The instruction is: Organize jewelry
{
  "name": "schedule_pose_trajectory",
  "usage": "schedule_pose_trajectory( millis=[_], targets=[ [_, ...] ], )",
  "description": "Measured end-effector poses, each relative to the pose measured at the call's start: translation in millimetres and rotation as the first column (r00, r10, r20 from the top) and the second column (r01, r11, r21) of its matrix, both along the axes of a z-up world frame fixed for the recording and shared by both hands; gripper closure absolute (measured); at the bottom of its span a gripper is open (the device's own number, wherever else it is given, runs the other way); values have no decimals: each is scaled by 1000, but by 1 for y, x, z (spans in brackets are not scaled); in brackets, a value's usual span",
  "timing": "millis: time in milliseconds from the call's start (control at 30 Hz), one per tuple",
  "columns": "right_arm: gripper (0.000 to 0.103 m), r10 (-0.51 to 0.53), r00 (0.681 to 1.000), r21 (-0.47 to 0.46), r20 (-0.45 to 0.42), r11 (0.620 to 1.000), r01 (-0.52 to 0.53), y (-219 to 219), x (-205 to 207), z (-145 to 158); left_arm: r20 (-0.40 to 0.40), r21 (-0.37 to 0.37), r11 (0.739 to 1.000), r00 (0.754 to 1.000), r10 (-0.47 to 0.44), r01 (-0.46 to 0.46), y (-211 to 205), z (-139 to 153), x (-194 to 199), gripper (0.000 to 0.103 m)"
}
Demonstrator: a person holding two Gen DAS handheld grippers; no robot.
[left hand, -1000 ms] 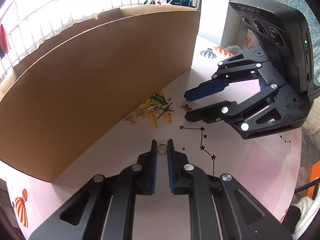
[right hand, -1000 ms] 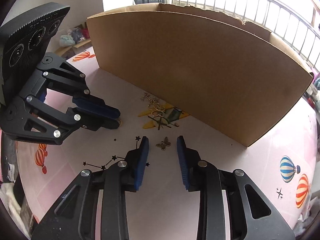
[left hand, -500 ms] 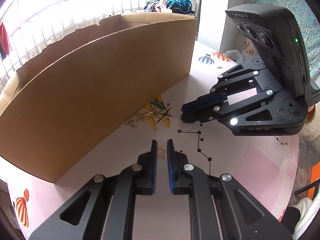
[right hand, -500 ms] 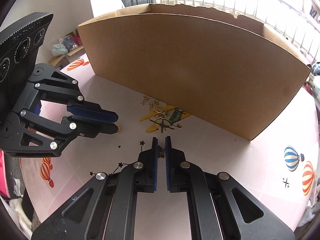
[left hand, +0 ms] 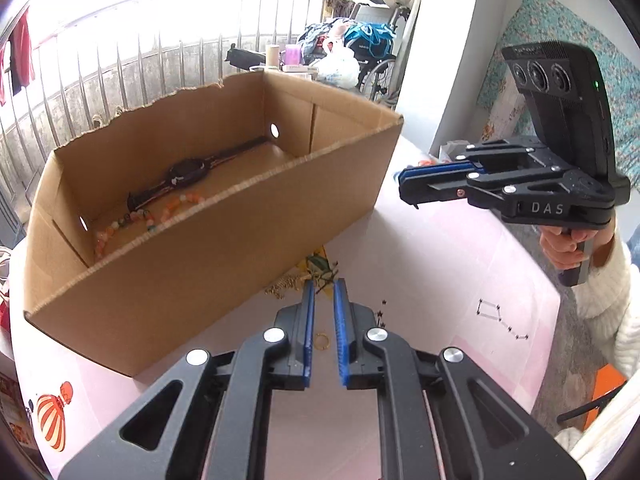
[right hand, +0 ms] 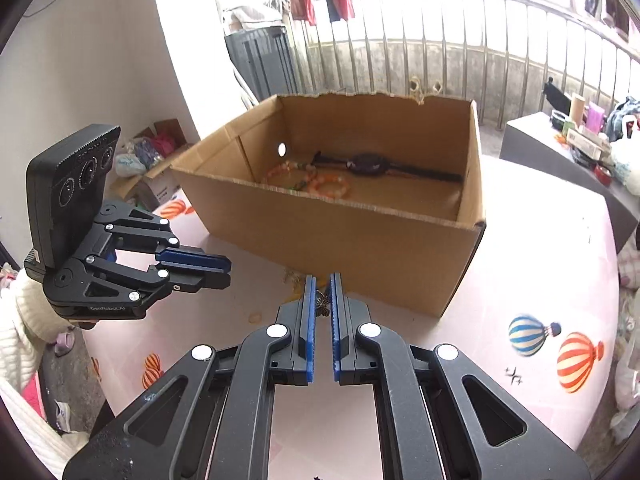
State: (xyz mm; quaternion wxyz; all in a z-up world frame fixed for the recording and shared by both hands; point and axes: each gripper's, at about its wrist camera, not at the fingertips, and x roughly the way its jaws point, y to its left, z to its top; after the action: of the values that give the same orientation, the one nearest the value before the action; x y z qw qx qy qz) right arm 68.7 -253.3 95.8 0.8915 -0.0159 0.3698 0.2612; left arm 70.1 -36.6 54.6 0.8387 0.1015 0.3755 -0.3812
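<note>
A cardboard box (left hand: 224, 264) (right hand: 360, 248) stands on the pink table; inside lie a black watch (left hand: 186, 172) (right hand: 368, 164) and orange bead bracelets (left hand: 176, 208) (right hand: 328, 186). My right gripper (right hand: 322, 282) is shut on a small bronze butterfly charm (right hand: 322, 305) and is raised above the table in front of the box. My left gripper (left hand: 323, 286) is raised too, its blue pads close together; a gold ring (left hand: 321, 341) shows between them, and I cannot tell if it is gripped. A gold chain (left hand: 284, 286) lies by the box's foot.
The table cloth (right hand: 520, 280) is pink with balloon prints (right hand: 576, 360). A small gold piece (right hand: 255, 317) lies on the table under the left gripper (right hand: 192, 268). A railing and clutter stand behind the box.
Both grippers have risen well above the table, so the box's inside now shows. The right gripper shut on the butterfly charm and lifted it.
</note>
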Motion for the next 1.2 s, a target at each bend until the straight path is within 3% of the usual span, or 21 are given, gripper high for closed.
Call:
schedule_pose_trajectory(
  millis=[133,267,367,433,567,700,733,800,967,1000,1133,1200],
  targets=[
    [98,-12,999,55,41,998,10,-8,6,26,60,-14,999,998,36,-35,7,31,4,94],
    [98,-14,998,64,62,998,10,-8,6,41,33,-16,1000,999,24,-23,6,36,3,94],
    [98,-7,997,76,78,997,1,-10,-2,44,-4,22,1000,1000,-18,18,-2,16,-5,94],
    [98,3,997,76,82,997,-9,-5,-5,44,-42,87,994,997,-58,61,-12,-9,-10,94],
    [98,18,997,65,73,998,-22,-2,-5,40,-12,239,969,998,-61,63,-27,-53,-18,72],
    [98,24,998,54,54,998,-27,1,-1,32,-3,231,972,999,-48,48,-30,-66,-8,66],
    [98,26,998,54,49,998,-29,2,0,29,-15,225,973,999,-42,44,-29,-66,-6,67],
    [98,26,999,54,41,998,-28,2,1,26,-9,239,971,1000,-11,13,-26,-64,-2,93],
    [98,34,999,51,32,998,-35,3,3,21,-13,236,972,1000,-8,11,-18,-62,-7,93],
    [98,35,999,54,27,998,-36,4,4,21,-25,220,975,1000,-7,13,-16,-60,-7,101],
    [98,38,999,67,33,997,-40,5,7,25,-78,174,985,997,-4,17,-10,-48,-3,102],
    [98,35,999,67,38,997,-37,5,8,27,-49,196,981,999,3,6,-8,-43,-4,102]
  ],
)
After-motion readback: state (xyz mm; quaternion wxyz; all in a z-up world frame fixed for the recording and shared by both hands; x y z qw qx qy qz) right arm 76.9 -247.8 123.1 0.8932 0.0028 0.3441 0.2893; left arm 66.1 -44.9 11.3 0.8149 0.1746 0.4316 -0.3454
